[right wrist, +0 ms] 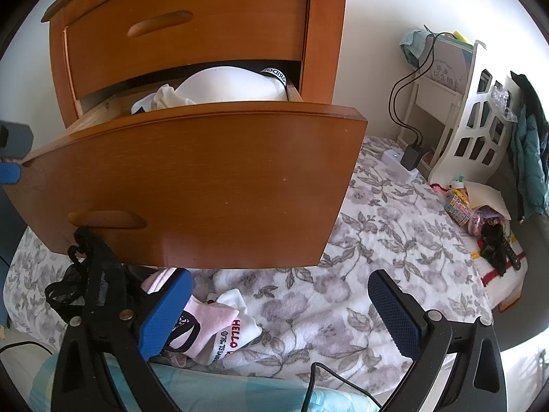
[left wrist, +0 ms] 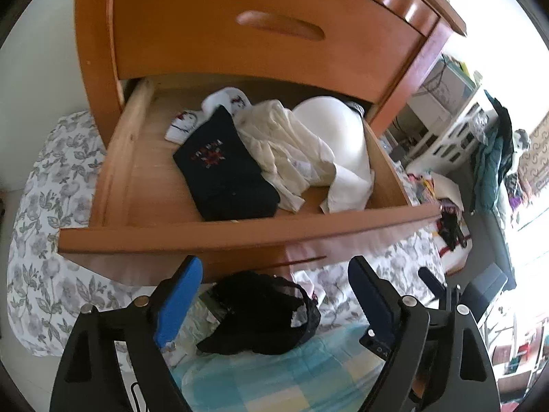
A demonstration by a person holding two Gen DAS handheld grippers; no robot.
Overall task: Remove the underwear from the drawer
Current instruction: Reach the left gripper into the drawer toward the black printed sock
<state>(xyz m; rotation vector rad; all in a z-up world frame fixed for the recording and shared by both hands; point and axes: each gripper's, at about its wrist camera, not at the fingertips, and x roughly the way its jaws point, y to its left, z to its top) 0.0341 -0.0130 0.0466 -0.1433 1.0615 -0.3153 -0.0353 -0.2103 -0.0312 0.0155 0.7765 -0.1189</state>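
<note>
Underwear (left wrist: 264,316): black lace piece, seen lying on the bed (left wrist: 51,274) below the drawer front (left wrist: 240,237), between the spread fingers of the left gripper (left wrist: 274,298) but not touched by either pad. No earlier frame given, so nothing can be said of how it got there. In the right wrist view the same black lace (right wrist: 85,274) is seen bunched under the drawer front's lower left corner.

Handling (judged): v. light, limp, no stiffness; lace trim likely to snag on pad texture or drawer corner. Not fragile as such, but thin straps could be stretched. Best taken at the bunched middle, where fabric is thickest; a pinch on one strap would let the rest dangle.

Left gripper: jaws wide apart, nothing held. Right gripper (right wrist: 279,309): jaws also wide, nothing between the pads; pink/white socks (right wrist: 219,326) lie just behind its left finger.

Drawer (left wrist: 144,178): pulled out, still holding navy garment (left wrist: 223,171), cream cloth (left wrist: 291,151), white rounded item (left wrist: 336,127), small white socks (left wrist: 192,120). Whether any of these is underwear cannot be told.

Edges/room: drawer front overhangs the bed; its lower edge sits close above the lace. Upper drawer (left wrist: 274,27) limits reach from above. Open bed surface to the right, clutter (right wrist: 480,213) well apart.
</note>
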